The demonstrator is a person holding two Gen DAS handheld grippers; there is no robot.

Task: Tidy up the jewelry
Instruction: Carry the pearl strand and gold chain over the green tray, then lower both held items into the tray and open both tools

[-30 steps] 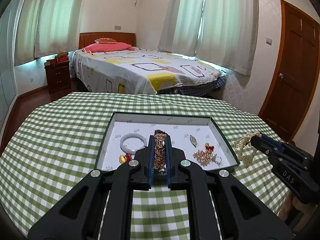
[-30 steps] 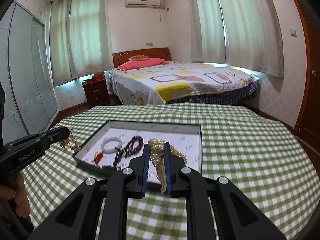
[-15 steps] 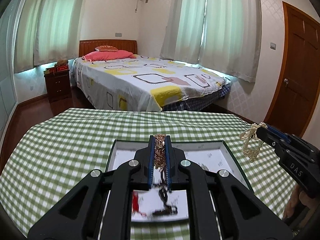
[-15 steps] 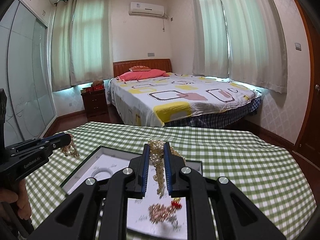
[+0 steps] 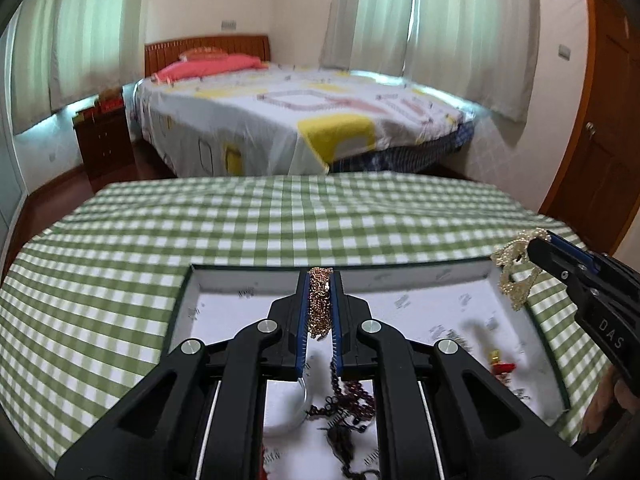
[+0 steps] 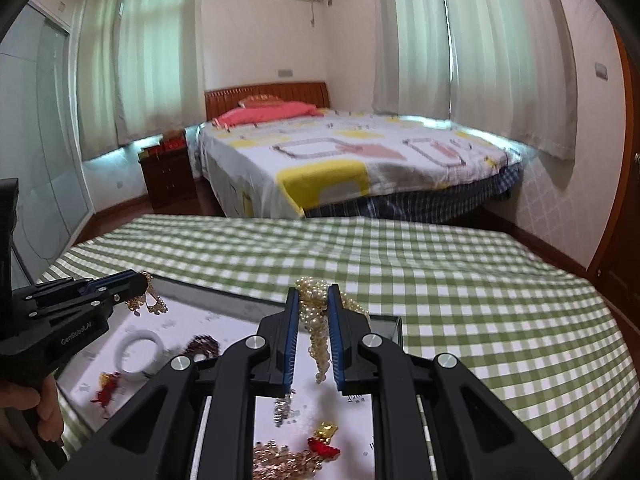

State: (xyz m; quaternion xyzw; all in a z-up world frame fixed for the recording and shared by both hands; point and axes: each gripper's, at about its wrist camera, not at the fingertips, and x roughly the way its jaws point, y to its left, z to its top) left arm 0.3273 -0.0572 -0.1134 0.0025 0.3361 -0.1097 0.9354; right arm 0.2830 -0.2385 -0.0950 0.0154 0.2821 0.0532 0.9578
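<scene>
Above the tray [image 5: 182, 308], the left gripper [image 5: 319, 280] pinches a gold chain [image 5: 319, 304] hanging straight down. Beside it, the right gripper [image 6: 313, 294] pinches a pearl strand [image 6: 318, 328] dangling over the tray's far right corner.

Gold chain [image 5: 319, 300] hangs clamped, bunched. Pearl strand [image 6: 318, 332] hangs likewise. White bangle [image 6: 139, 350], dark beads [image 6: 204, 346], possibly a bracelet, lie in tray [image 6: 224, 294].

Both grippers are matte black plastic with angular, cut-out arms and round silver screws at the joints. The left gripper [image 5: 320, 280] has blue ribbed pads lining its fingers, and white lettering on its side. The right gripper [image 6: 314, 292] has the same blue pads and bears white letters reading "DAS".
</scene>
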